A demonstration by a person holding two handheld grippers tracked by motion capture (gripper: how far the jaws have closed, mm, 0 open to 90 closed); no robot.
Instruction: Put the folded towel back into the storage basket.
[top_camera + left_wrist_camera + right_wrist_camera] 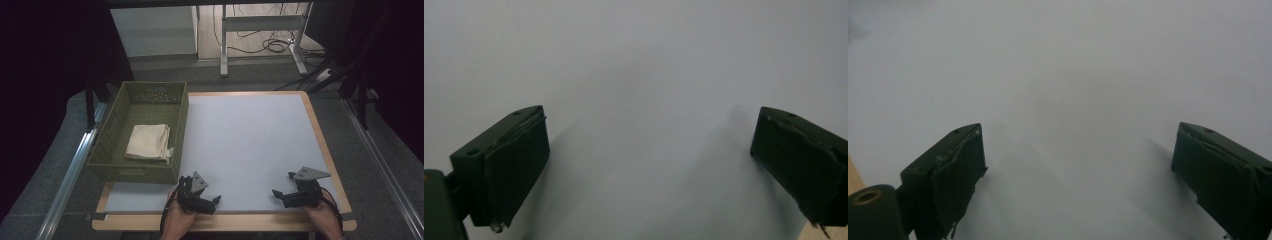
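The folded cream cloth (148,142) lies flat inside the green basket (180,120), which sits at the left edge of the table (250,135) (partly overhanging it). The left gripper (212,202), just beside the basket's near right corner, has its jaws spread wide over bare table, holding nothing. The right gripper (281,186), well apart near the right edge, is equally wide and empty.
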